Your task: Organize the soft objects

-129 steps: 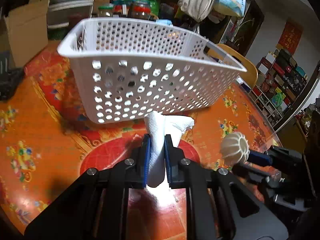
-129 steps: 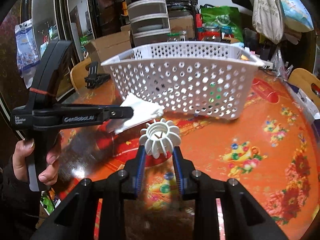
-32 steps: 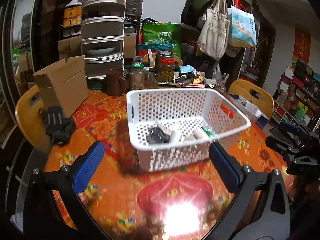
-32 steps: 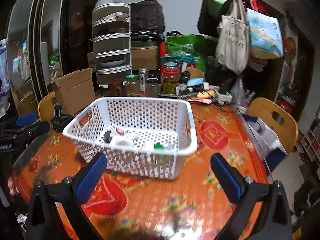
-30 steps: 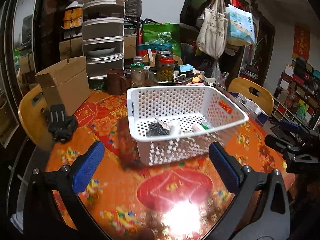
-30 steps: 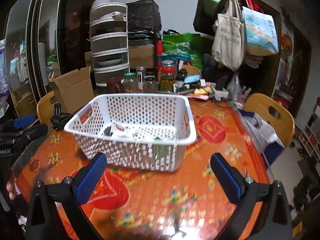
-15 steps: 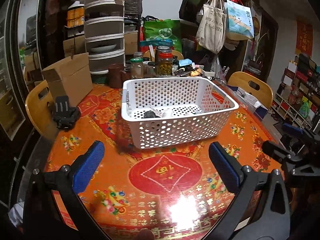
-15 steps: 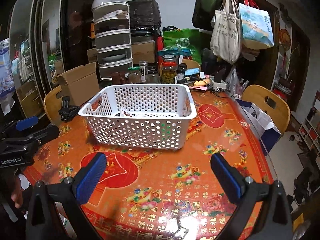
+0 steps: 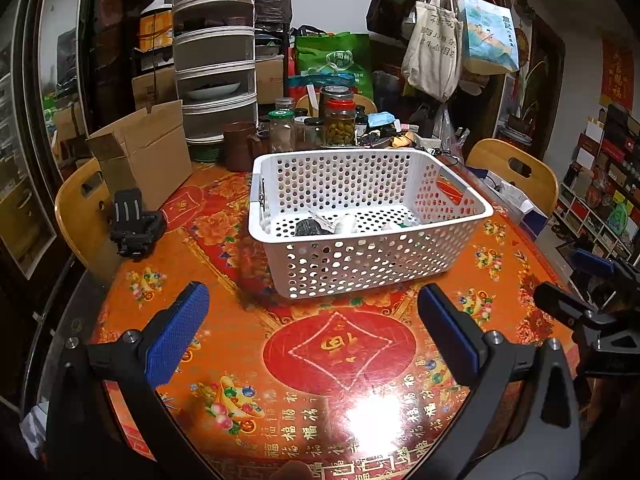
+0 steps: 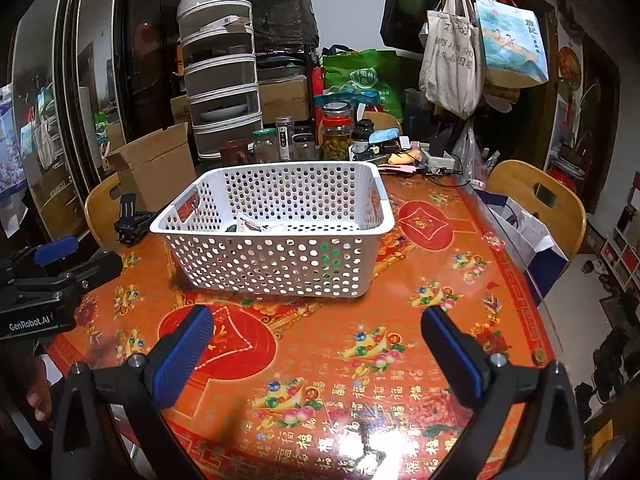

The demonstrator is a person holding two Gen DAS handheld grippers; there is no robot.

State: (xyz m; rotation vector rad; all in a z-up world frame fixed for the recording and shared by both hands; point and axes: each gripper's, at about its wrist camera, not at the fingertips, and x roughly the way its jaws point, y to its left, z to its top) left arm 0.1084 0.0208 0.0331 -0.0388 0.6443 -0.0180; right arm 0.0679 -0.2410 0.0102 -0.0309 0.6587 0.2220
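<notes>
A round counter [image 9: 168, 216] with a glossy red and orange cloth carries a white perforated basket [image 9: 372, 268] near its middle. Small soft items [image 9: 344, 224], dark and pale, lie on the basket floor; what each one is cannot be told. Jars, a cardboard box [image 9: 144, 152] and a black clamp [image 9: 134, 220] stand behind and beside the basket.

The left tool [image 9: 312, 332] and the right tool [image 10: 316, 344] both hover low over the near counter edge, jaws spread wide, holding nothing. The basket sits ahead of both tools, well apart from either, with bare cloth between.

No loose soft item shows on the cloth, so the sorting looks close to finished. The likely risks are small: a wide jaw could catch the light basket's rim on another reach and drag or tip it, or the two tools could knock together near the edge.
</notes>
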